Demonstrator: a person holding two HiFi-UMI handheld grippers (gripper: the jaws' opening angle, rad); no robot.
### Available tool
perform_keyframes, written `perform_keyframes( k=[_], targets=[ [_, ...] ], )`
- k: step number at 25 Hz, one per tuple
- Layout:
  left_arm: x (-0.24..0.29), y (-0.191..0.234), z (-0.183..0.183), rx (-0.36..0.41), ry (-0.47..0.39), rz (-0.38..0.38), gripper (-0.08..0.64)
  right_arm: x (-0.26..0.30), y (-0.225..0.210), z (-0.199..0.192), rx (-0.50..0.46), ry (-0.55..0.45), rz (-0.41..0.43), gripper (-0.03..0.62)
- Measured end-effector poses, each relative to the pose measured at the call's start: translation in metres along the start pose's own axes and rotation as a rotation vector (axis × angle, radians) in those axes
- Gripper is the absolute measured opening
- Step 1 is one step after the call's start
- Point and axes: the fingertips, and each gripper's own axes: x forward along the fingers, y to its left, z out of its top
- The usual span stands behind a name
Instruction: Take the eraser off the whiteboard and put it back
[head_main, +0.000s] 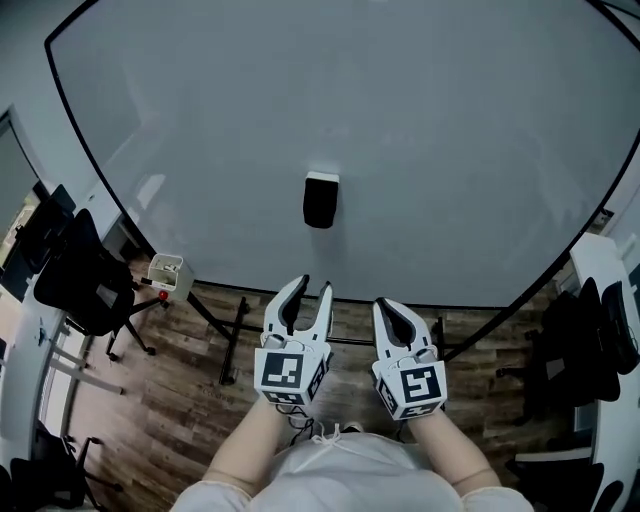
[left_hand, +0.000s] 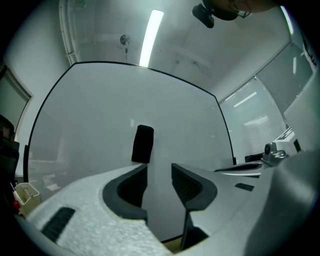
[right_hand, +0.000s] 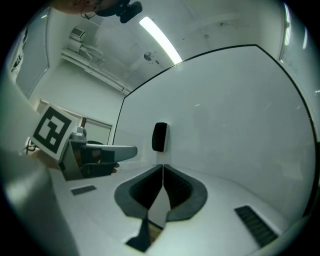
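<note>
The left white hand-held gripper with dark pads (head_main: 314, 287) has its jaws a narrow way apart with nothing between them; only bare board shows through the gap. The right white hand-held gripper (head_main: 382, 303), just beside it at 3 o'clock, has its pads closed together and holds nothing. Each carries its cube of square black-and-white markers at the near end, with the person's forearms running back to 6 o'clock.

Both grippers point at the large white whiteboard with a thin black frame (head_main: 420, 140). The black rectangular eraser with a white backing (head_main: 320, 200) sits upright on the board, at 12 o'clock from the left gripper and about 11 o'clock from the right, apart from both. In the left gripper view it stands just above the left pad.

Below the board is brown wood-plank flooring (head_main: 180, 390). A black office chair (head_main: 82, 278) stands at 9 o'clock, with a small white box (head_main: 168, 270) beside it, and another black chair (head_main: 590, 345) at 3 o'clock.
</note>
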Motion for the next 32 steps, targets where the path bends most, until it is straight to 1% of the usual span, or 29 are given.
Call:
perform_keyframes(
  k=[1,2,6,10,13,19,24,26,32],
  targets=[
    [0.008,0.001,0.002,0.005,-0.002,0.006,0.168,0.005,-0.003,0.001,-0.003,-0.002,0.01,0.028],
    [0.017,0.003,0.003,0.013,-0.001,0.013,0.202,0.009,-0.007,0.001,-0.005,-0.005,0.02,0.028],
    [0.049,0.012,0.006,0.067,0.032,0.043,0.23,0.024,-0.02,0.0,-0.002,-0.008,0.043,0.028],
    [0.071,0.03,0.01,0.065,0.045,0.095,0.263,0.039,-0.029,-0.001,0.004,-0.011,0.05,0.028],
    [0.085,0.037,0.017,0.092,0.038,0.12,0.288,0.046,-0.036,-0.002,0.008,-0.011,0.051,0.028],
    [0.108,0.049,0.033,0.082,0.023,0.1,0.293,0.056,-0.042,-0.007,0.008,0.0,0.054,0.028],
    [0.121,0.051,0.042,0.103,0.017,0.094,0.291,0.061,-0.045,-0.01,0.01,0.015,0.051,0.028],
    [0.124,0.052,0.045,0.114,0.013,0.099,0.291,0.062,-0.045,-0.014,0.01,0.027,0.047,0.028],
    [0.128,0.056,0.049,0.126,-0.012,0.154,0.29,0.063,-0.046,-0.018,0.026,0.031,0.042,0.028]
  ],
)
